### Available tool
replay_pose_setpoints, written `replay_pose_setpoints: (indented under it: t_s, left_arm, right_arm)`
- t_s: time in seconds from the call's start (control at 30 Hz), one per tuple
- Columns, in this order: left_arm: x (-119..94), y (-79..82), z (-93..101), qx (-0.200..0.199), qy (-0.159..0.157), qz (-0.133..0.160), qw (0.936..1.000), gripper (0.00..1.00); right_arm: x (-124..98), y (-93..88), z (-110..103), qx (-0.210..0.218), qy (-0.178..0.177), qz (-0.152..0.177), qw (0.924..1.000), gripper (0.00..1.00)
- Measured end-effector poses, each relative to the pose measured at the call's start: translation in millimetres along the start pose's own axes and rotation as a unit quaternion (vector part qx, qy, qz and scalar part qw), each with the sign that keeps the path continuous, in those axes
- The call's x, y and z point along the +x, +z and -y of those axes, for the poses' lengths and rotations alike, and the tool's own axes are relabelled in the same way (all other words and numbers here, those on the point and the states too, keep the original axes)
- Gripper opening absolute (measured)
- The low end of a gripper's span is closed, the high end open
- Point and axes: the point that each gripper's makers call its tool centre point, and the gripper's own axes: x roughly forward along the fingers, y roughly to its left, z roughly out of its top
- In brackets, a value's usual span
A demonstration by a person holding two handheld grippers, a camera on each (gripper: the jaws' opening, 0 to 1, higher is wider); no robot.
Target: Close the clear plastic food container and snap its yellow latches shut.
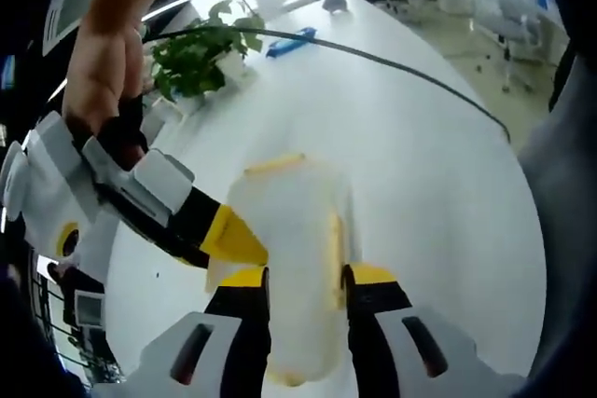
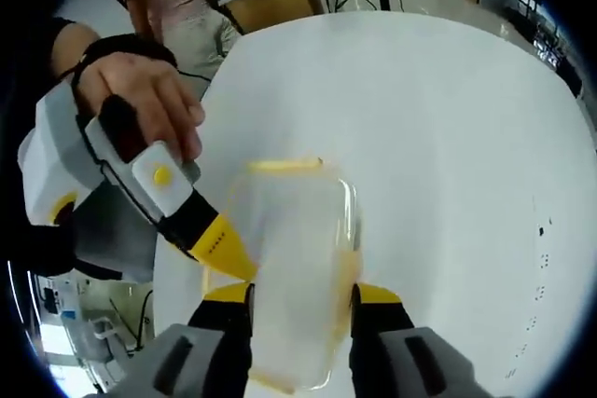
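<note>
My left gripper [image 1: 306, 279] has jaws spread w/ the clear container [image 1: 289, 267] between them; right gripper [image 2: 300, 297] same, straddling it. Lid looks on, yellow latches [image 1: 334, 258] not clearly snapped. Risk: box is light on a slick white table [image 1: 420, 156], so uneven pressing could skid or tip it

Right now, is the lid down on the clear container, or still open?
Down: the lid lies flat on the clear container in both views. Whether its yellow latches are snapped, cannot tell.
</note>
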Motion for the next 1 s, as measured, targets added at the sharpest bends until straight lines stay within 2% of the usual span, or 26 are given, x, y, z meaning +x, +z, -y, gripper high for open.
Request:
replay_pose_setpoints:
  t_s: [0.07,0.13,0.17,0.27,0.33,0.4,0.63,0.67,0.7,0.8,0.87,0.93,1.0]
  left_arm:
    - [-4,-1.3,0.7,-0.003,-0.004,-0.002,1.0,0.3]
    - [-10,1.4,5.4,-0.02,-0.021,0.007,0.9996,0.33]
    - [-12,2.5,4.1,-0.017,-0.017,0.008,0.9997,0.34]
    - [-18,10.5,2.1,-0.021,-0.015,0.016,0.9995,0.36]
    - [-22,15.5,2.7,-0.028,-0.02,0.028,0.999,0.36]
    - [-24,12.4,3.6,-0.016,-0.02,0.019,0.9995,0.36]
    - [-36,4.4,-0.9,-0.022,-0.02,0.002,0.9996,0.36]
    - [-39,9.3,0.6,-0.051,-0.026,0.019,0.9982,0.34]
    - [-41,10.2,0.9,-0.064,-0.031,0.024,0.9972,0.34]
    - [-42,2.5,-3.7,-0.064,-0.034,0.014,0.9973,0.35]
    - [-41,-3.2,-4.5,-0.067,-0.039,0.006,0.997,0.34]
    - [-40,-6.6,-6.8,-0.069,-0.041,0.0,0.9968,0.33]
    - [-39,-5.8,-10.5,-0.089,-0.043,0.003,0.9951,0.32]
  right_arm:
    - [-3,5.8,0,-0.014,-0.017,0.011,0.9997,0.39]
    - [-11,18.1,-2,0.0,-0.023,0.036,0.9991,0.43]
    - [-16,21.8,-3,0.0,-0.025,0.041,0.9988,0.45]
    - [-24,26.7,-10,-0.016,-0.036,0.037,0.9985,0.47]
    - [-25,26.4,-15,-0.019,-0.038,0.032,0.9986,0.45]
    - [-27,23.8,-17,-0.023,-0.044,0.026,0.9984,0.44]
    - [-34,18.3,-16,-0.017,-0.071,0.023,0.997,0.44]
    - [-36,18.8,-19,-0.011,-0.071,0.025,0.9971,0.43]
    - [-37,20.2,-22,-0.007,-0.071,0.029,0.997,0.43]
    - [-40,19.9,-25,-0.005,-0.088,0.036,0.9955,0.43]
    - [-40,14.6,-25,-0.007,-0.099,0.031,0.9946,0.42]
    - [-41,7.8,-24,0.009,-0.108,0.026,0.9938,0.41]
    - [-41,4.1,-25,0.015,-0.115,0.026,0.9929,0.42]
